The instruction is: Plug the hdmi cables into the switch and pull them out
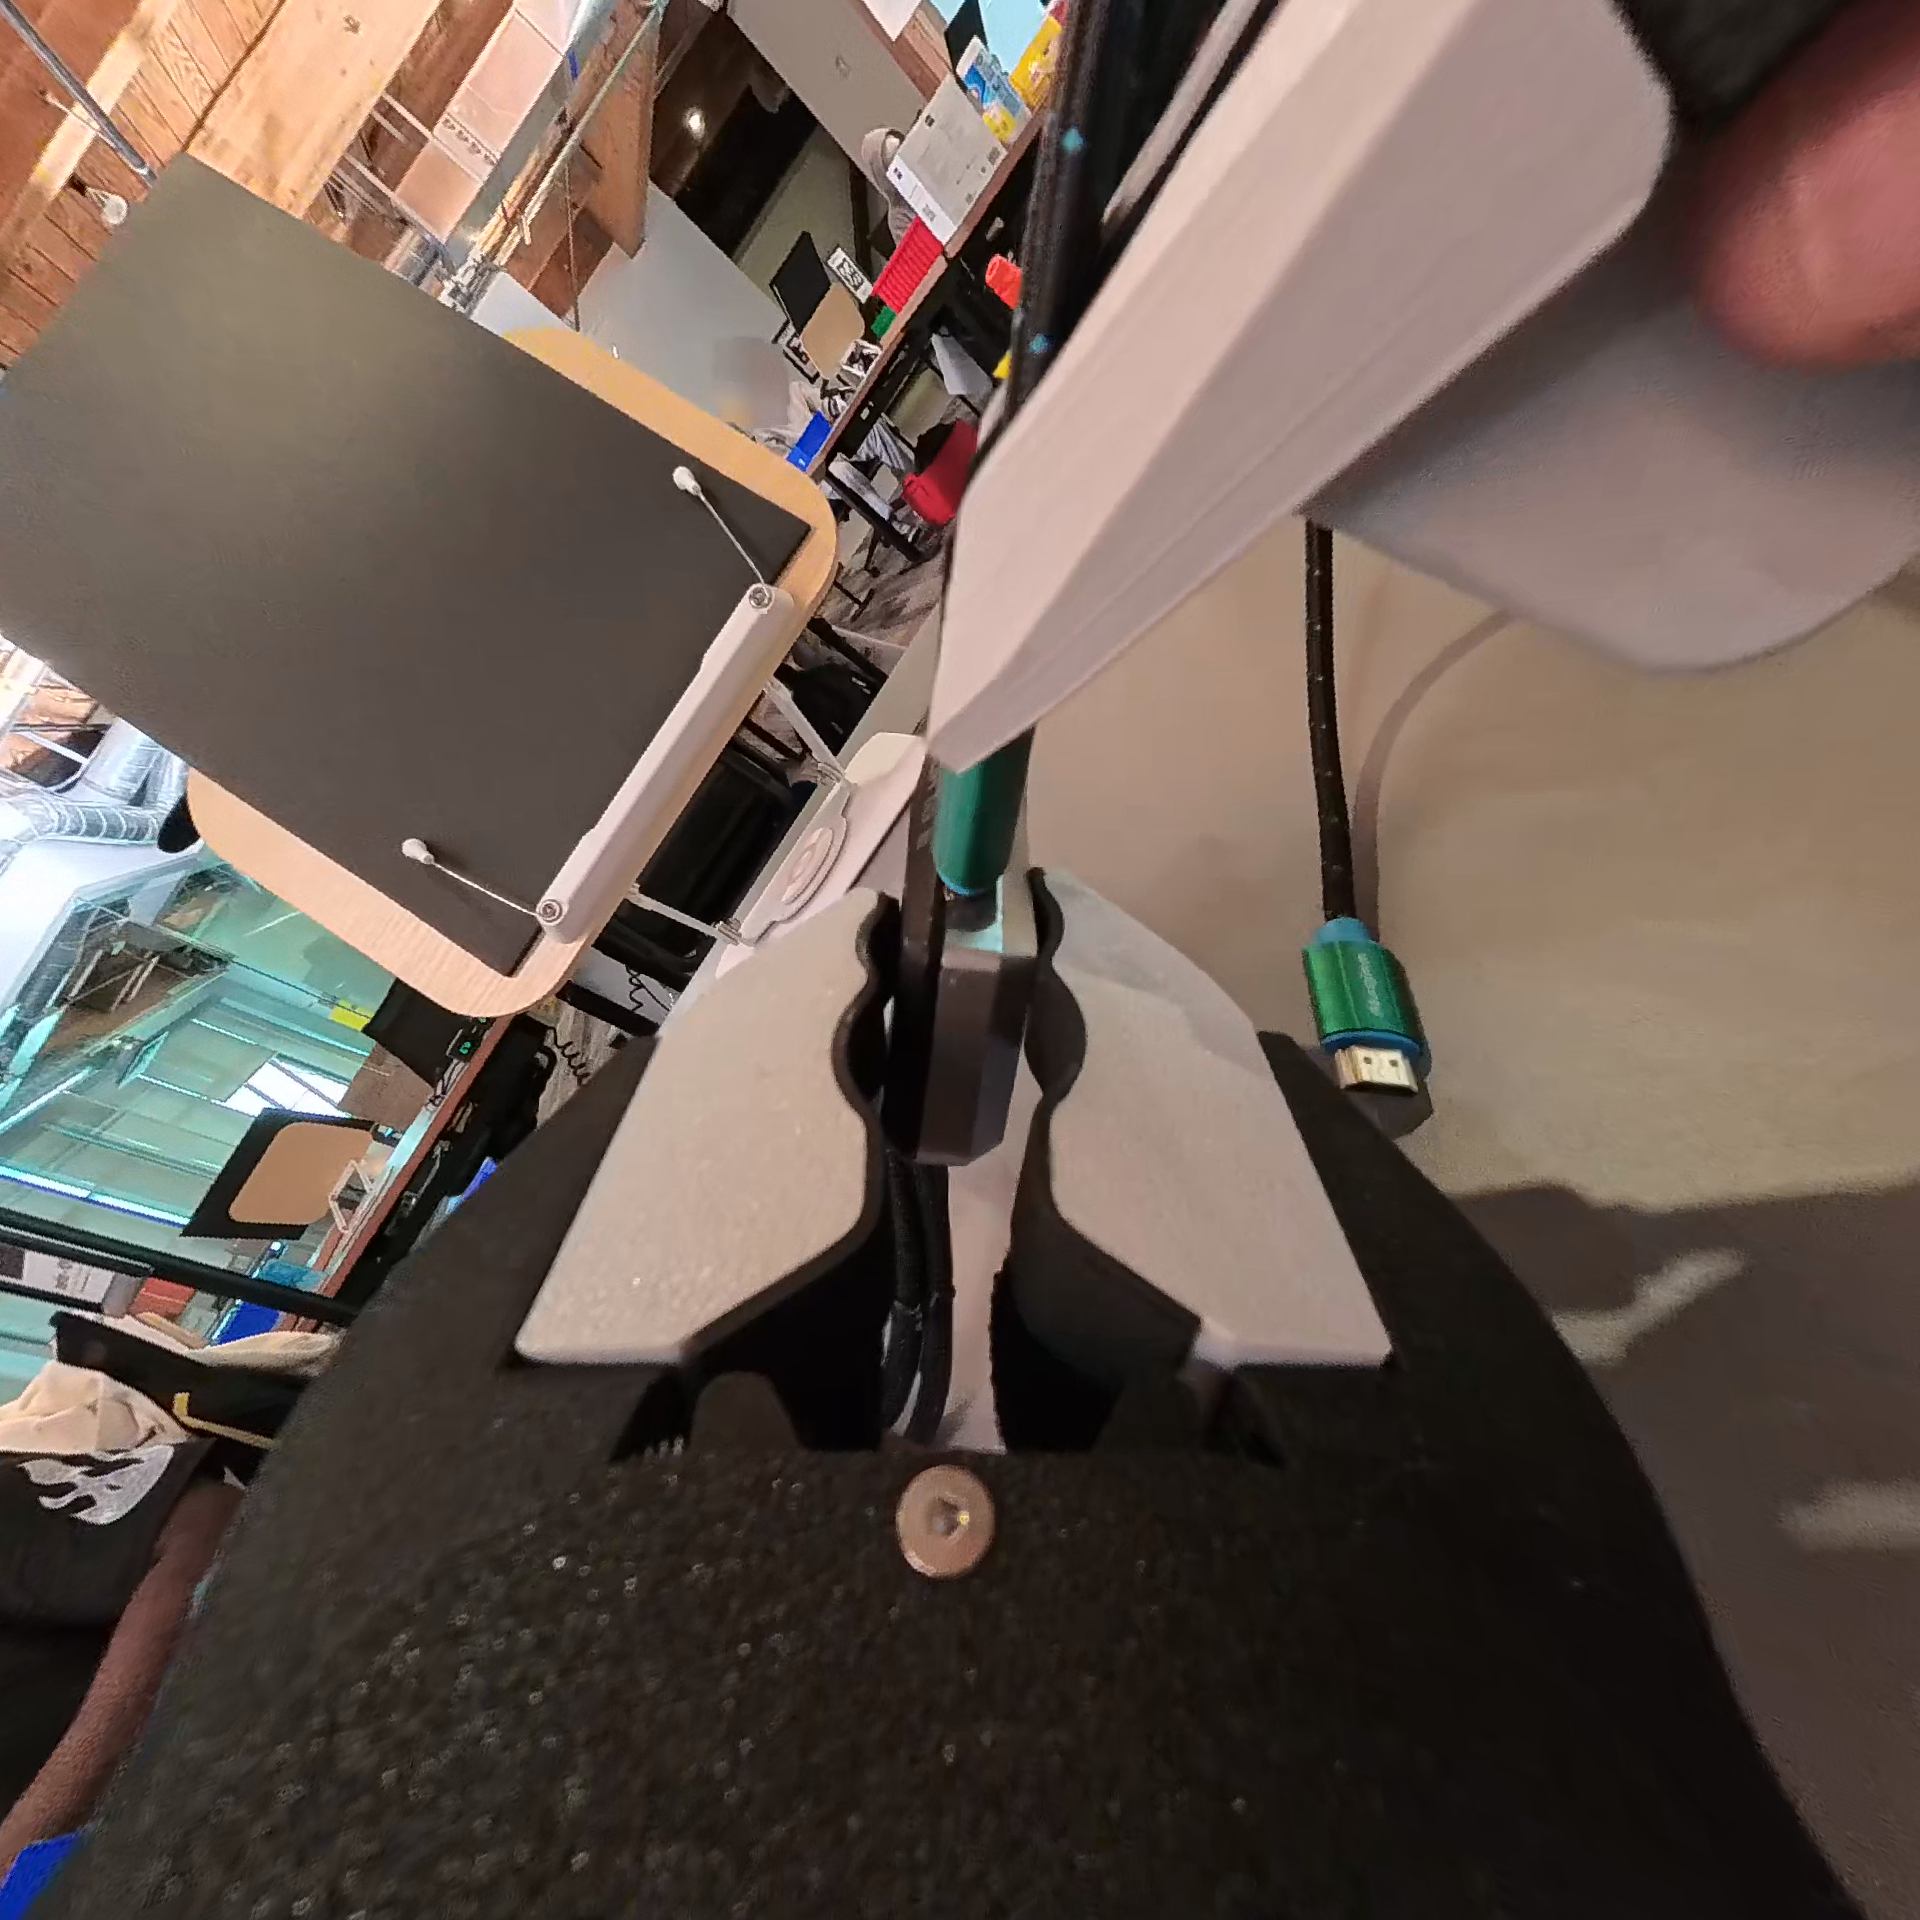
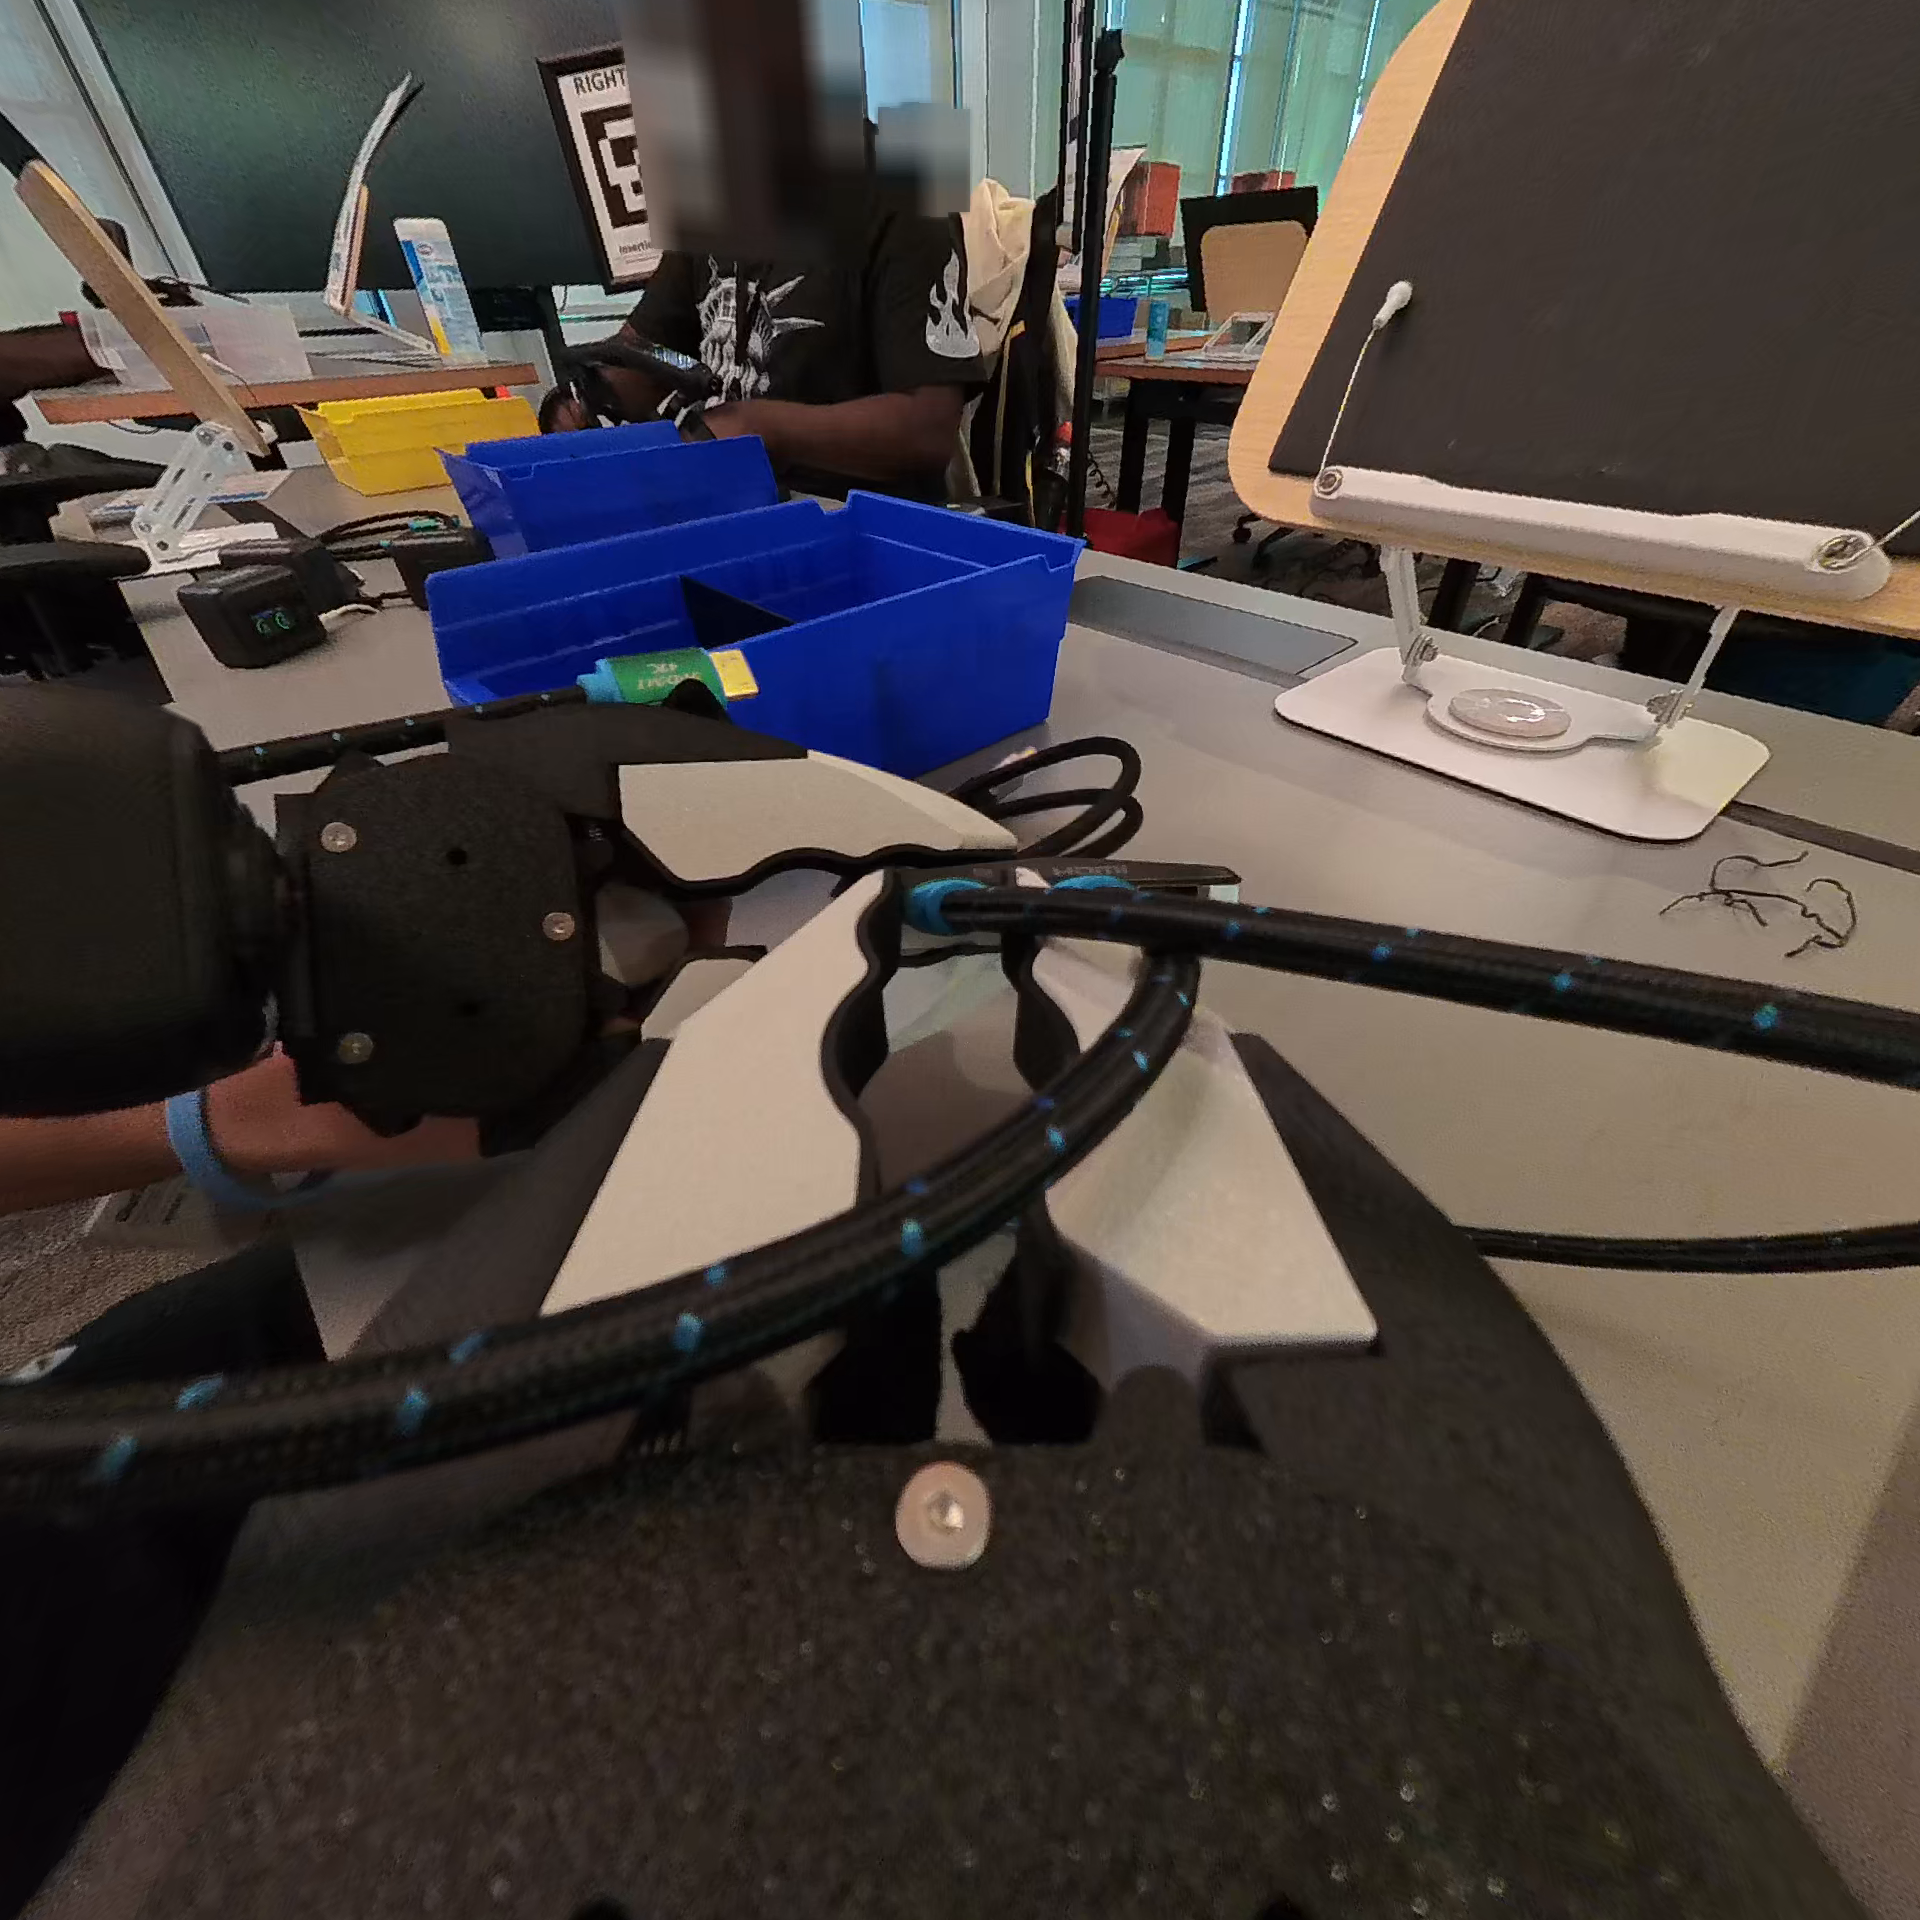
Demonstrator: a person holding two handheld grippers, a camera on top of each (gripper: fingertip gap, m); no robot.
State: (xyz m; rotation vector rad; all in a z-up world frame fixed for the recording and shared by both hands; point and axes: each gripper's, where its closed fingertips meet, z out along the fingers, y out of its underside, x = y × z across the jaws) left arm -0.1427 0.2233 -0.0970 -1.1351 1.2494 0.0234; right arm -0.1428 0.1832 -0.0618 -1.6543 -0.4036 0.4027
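Left gripper (image 1: 961, 966): right at the lens, both fingers pressed in on a dark grey block, and that's the switch (image 1: 971, 1060), clamped edge-on between the pads.
Switch position: held up off the table (image 2: 1558, 1091); in the right wrist view it shows as a thin dark slab just past the right gripper's tips.
Plugged cable: a green plug (image 1: 971, 821) sits at the switch's far edge, half hidden under a white finger of the other gripper; whether it is fully seated can't be seen.
Free plug (image 1: 1363, 997): green shell, blue collar, gold-coloured tip bare, hanging on its cable just beside the left gripper's right finger, touching nothing visible.
Right gripper (image 2: 951, 935): tips up at the switch's edge, by the blue collars of the cables; the braided leads cross in front, so I can't tell whether the fingers are gripping or merely close.
Braided cable (image 2: 1455, 966): black with blue flecks, running from the blue collar off to the right edge.
Second cable (image 2: 727, 1320): draped in a curve across the right gripper's fingers and off to the left.
Thumb (image 1: 1818, 229): blurred, top right corner, on the right gripper's body.
Blue bin (image 2: 914, 644): on the table beyond the grippers, a divider inside.
Stand (image 2: 1558, 312): black panel on a wood-edged board, tilted on a white base, far right.
Loose threads (image 2: 1766, 899): a small dark tangle lying near the stand's base.
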